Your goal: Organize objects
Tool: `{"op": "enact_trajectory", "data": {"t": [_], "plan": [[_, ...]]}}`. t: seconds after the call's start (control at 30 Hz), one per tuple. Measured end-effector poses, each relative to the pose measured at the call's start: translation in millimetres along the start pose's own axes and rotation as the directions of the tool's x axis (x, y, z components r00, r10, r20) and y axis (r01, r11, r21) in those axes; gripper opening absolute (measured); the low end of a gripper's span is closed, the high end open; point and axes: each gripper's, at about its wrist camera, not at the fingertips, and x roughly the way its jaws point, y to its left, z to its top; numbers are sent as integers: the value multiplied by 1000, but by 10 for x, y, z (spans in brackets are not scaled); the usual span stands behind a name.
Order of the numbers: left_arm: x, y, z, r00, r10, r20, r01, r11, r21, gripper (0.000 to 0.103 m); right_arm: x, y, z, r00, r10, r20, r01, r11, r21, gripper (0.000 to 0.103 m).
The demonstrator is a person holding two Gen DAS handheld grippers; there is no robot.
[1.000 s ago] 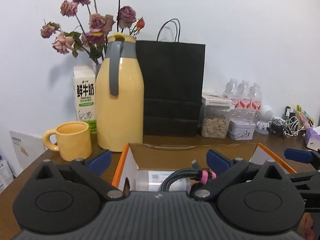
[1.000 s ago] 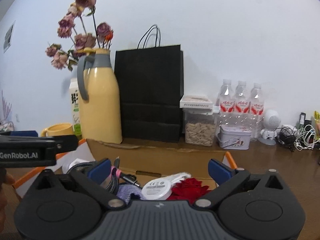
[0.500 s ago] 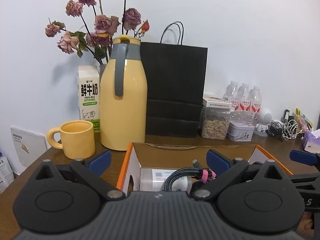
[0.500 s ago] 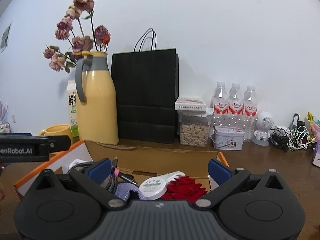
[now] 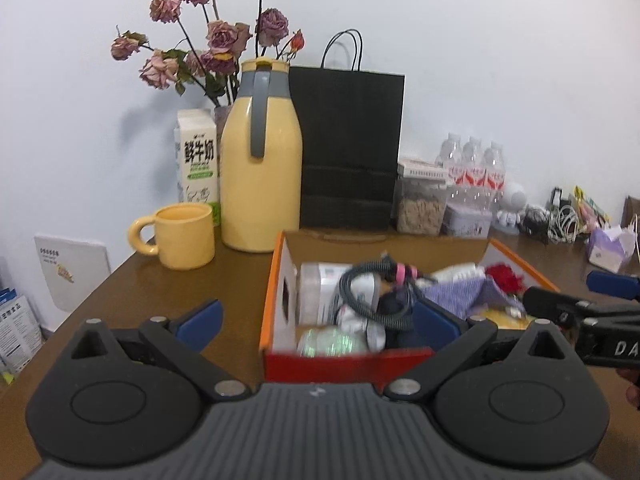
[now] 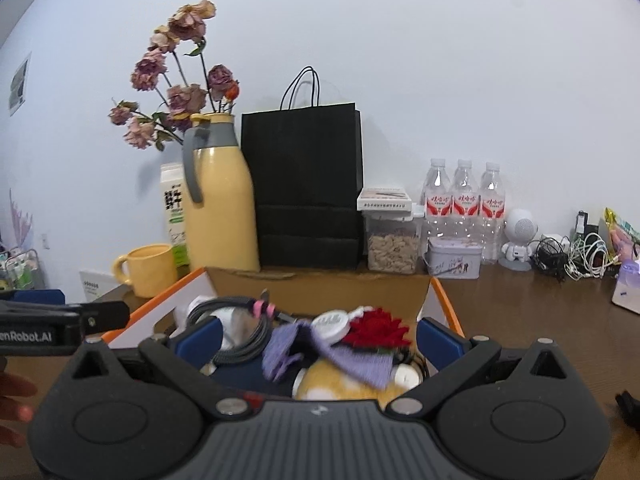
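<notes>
An open orange cardboard box [image 5: 269, 300] sits on the brown table, also in the right wrist view [image 6: 444, 300]. It holds a coiled grey cable [image 5: 360, 292] with a pink band, a white jar [image 5: 316, 292], a purple cloth [image 6: 360, 360], a red rose [image 6: 378, 326], a white round disc [image 6: 330, 324] and a yellow soft toy [image 6: 340, 382]. My left gripper [image 5: 316, 320] is open and empty in front of the box's near left corner. My right gripper [image 6: 318, 338] is open and empty above the box's near side.
Along the back wall stand a yellow mug [image 5: 182, 236], a milk carton [image 5: 198, 160], a yellow thermos jug [image 5: 260, 160], dried roses [image 5: 208, 44], a black paper bag [image 5: 348, 148], a seed jar [image 6: 394, 240], a tin [image 6: 454, 262], three water bottles [image 6: 464, 200] and tangled cables [image 6: 572, 256].
Both grippers have pulled back and risen, so the box now shows from above with its contents in view. Both jaws stay open.
</notes>
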Motion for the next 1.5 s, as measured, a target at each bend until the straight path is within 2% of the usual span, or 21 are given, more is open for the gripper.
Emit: {"op": "enact_trajectory", "data": {"t": [0.23,0.57,1.5], "plan": [[-341,-15,-212,999,14,-40,-13,1000,6,103,-392,49,-146,999,9,-36,-8,1000,21,103],[-673,-77,-442,997,22,-69,-21,1000,12,103,-637,67,-393,995,1,-102,2,1000,30,103],[-823,-142,-501,997,24,-69,-23,1000,15,103,-787,48,-456,994,-8,-105,11,999,32,103]]}}
